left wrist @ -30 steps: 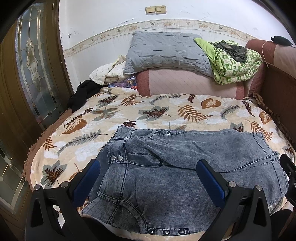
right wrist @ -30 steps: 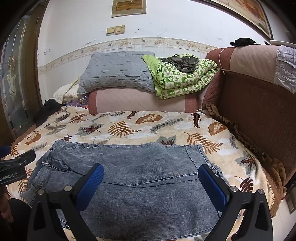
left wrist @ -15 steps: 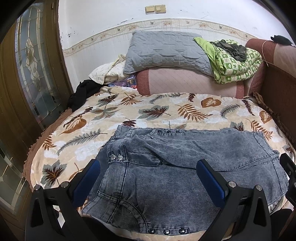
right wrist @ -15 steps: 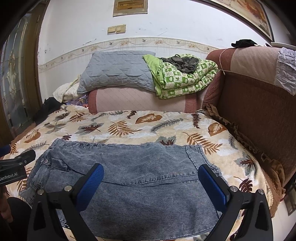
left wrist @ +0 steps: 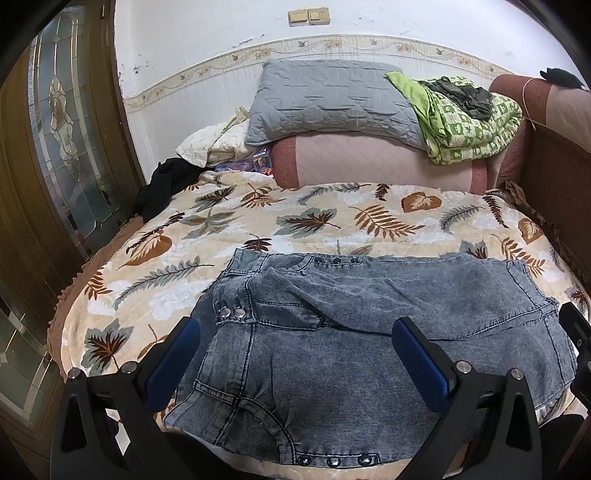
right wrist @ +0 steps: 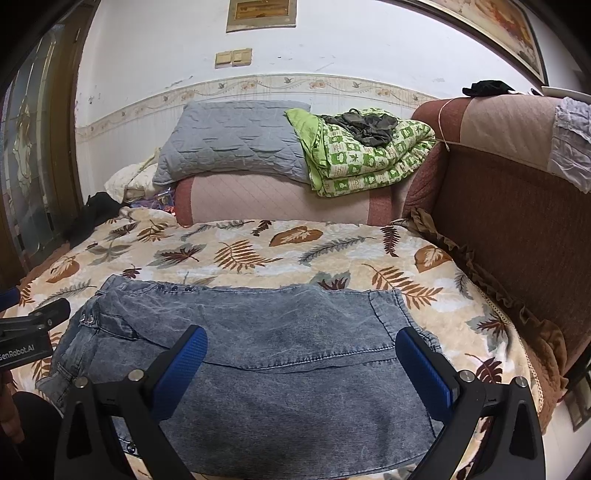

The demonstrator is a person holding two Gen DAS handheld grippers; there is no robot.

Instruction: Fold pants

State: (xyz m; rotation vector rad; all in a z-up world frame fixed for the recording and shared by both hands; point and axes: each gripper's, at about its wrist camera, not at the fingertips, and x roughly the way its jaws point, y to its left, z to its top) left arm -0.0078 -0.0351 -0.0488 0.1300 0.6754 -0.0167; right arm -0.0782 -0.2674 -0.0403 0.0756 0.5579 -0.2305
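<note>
Hovering over pants (left wrist: 369, 332): left gripper (left wrist: 295, 354), right gripper (right wrist: 301, 354) spread wide, empty. Pinch both layers, fold evenly.

One pair of pants, two grippers, and a small pile of bedding behind.

One pair of grey-blue denim pants (left wrist: 369, 332) lay on one bed (left wrist: 155, 280). Two grippers were in view, the left gripper (left wrist: 295, 354) and the right gripper (right wrist: 301, 362), each with two blue pads. The pants showed two snaps (left wrist: 231, 313) together at the waist, three (left wrist: 334, 460) along the near edge and three (left wrist: 335, 261) along the far edge. Behind were one grey pillow (left wrist: 332, 99), one green quilt (left wrist: 469, 122) and two wall switches (left wrist: 308, 16).
</note>
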